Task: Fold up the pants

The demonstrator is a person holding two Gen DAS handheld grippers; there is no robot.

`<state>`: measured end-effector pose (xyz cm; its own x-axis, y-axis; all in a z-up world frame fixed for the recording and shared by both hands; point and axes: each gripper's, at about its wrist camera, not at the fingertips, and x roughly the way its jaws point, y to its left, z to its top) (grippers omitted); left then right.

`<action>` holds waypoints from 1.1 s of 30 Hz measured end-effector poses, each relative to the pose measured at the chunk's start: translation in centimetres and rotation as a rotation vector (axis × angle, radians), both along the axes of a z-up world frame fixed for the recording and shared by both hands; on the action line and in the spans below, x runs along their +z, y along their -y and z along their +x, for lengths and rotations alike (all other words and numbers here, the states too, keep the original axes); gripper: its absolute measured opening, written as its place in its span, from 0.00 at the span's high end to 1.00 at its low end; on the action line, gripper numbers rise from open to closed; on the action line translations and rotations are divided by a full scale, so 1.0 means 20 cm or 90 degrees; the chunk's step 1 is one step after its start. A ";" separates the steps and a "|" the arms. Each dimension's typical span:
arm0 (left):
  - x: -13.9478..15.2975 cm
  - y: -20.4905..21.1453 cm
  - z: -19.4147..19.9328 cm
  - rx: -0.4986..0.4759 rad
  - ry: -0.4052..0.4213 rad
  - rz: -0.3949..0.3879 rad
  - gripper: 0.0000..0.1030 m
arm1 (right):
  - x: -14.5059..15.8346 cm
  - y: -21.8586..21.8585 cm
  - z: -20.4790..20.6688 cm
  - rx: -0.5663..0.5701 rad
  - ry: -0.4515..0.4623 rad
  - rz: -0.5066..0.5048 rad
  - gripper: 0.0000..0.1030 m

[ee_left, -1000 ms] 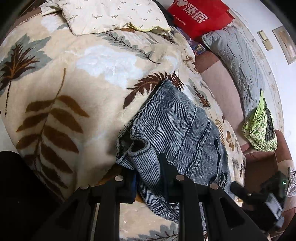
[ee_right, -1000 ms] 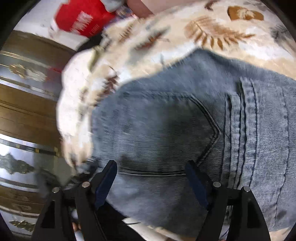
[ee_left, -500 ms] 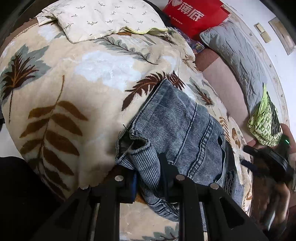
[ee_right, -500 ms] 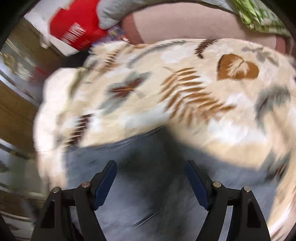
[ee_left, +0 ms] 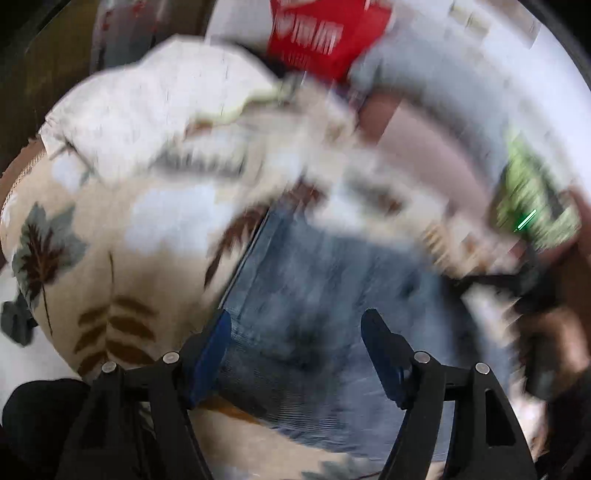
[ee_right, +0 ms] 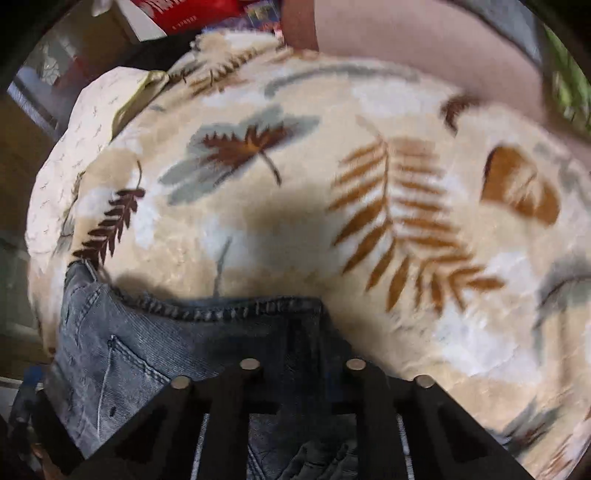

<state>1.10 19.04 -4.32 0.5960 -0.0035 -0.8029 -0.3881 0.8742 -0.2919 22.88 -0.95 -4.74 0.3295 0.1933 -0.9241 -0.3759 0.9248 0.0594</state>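
Note:
The blue-grey denim pants point(ee_left: 332, 266) lie on a cream blanket with a leaf print point(ee_left: 110, 229). My left gripper point(ee_left: 295, 317) hovers just above them. Its jaws are opening, the denim lies below the gap, and the blue pads point(ee_left: 210, 354) touch nothing. The view is blurred by motion. In the right wrist view the pants point(ee_right: 147, 350) fill the lower left, with a stitched edge running across. My right gripper point(ee_right: 303, 354) is shut on the pants at the right end of that edge. The right gripper point(ee_left: 532, 280) also shows as a dark blur at the right of the left wrist view.
A white patterned pillow point(ee_left: 155, 110) lies at the blanket's far end, with a red bag point(ee_left: 317, 29) behind it. A green patterned bundle point(ee_left: 528, 192) sits on the pinkish sofa point(ee_right: 406, 44). The blanket point(ee_right: 295, 203) drops away at its left edge.
My left gripper let go of the folded denim, opened wide and lifted. My right gripper swept across the pants to their stitched edge and shut there.

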 end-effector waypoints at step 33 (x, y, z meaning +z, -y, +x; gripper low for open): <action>-0.08 0.06 -0.02 -0.010 0.019 0.084 0.25 | -0.24 0.05 -0.63 -0.061 -0.180 0.385 0.25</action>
<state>0.66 17.92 -5.86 0.6199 0.0916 -0.7793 -0.3673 0.9115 -0.1851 10.22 -1.93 -9.53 0.1317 0.6859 -0.7156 -0.1881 0.7261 0.6613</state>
